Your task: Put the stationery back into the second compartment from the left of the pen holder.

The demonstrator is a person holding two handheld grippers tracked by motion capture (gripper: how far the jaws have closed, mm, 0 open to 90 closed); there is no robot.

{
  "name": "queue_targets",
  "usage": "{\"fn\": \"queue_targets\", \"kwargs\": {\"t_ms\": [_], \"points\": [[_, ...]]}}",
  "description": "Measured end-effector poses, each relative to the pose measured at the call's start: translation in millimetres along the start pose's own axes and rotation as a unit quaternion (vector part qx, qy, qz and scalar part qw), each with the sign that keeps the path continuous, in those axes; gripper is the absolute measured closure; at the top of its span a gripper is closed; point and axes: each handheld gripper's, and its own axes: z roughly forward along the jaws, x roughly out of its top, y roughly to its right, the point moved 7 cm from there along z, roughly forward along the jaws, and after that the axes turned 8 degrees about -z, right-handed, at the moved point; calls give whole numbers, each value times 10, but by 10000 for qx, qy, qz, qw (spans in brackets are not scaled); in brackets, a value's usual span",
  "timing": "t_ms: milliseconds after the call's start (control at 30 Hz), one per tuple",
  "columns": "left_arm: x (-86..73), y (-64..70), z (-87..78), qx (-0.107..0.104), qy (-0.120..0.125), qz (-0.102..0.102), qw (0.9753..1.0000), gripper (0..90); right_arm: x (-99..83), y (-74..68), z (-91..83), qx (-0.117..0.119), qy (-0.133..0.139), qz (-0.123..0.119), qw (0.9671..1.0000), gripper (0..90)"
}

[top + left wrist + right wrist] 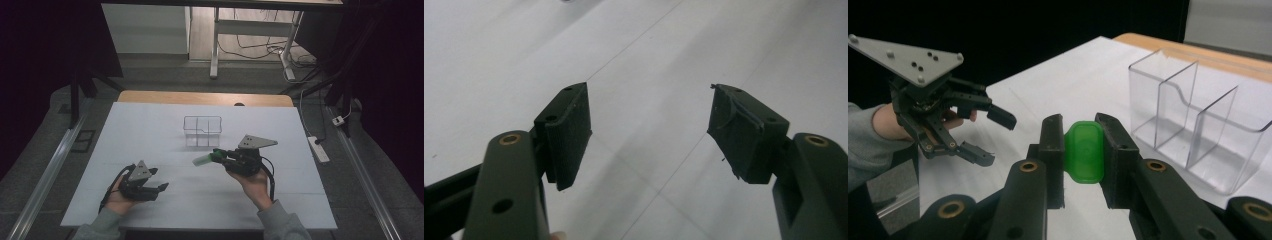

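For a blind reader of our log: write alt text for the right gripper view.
The right gripper is shut on a green-capped object, held above a white table. A clear plastic organizer with dividers stands on the table to the right. At the left of the view, the left gripper hangs open in a person's hand.
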Motion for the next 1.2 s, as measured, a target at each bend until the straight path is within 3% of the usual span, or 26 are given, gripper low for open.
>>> {"fn": "queue_targets", "kwargs": {"t_ms": [133, 433, 700, 1200], "points": [[-28, -74, -44, 35, 34, -149, 9999, 328, 77, 39, -62, -76, 56, -46, 9999, 747], [-92, -118, -99, 44, 24, -176, 9998, 322, 226, 149, -169, -285, 100, -65, 9995, 747], [-115, -176, -129, 81, 64, -287, 9995, 318, 298, 253, -140, -385, 101, -20, 9992, 747], [-132, -164, -111, 37, -13, -211, 9998, 314, 572, 470, -32, -609, 81, 9, 9981, 746]]}}
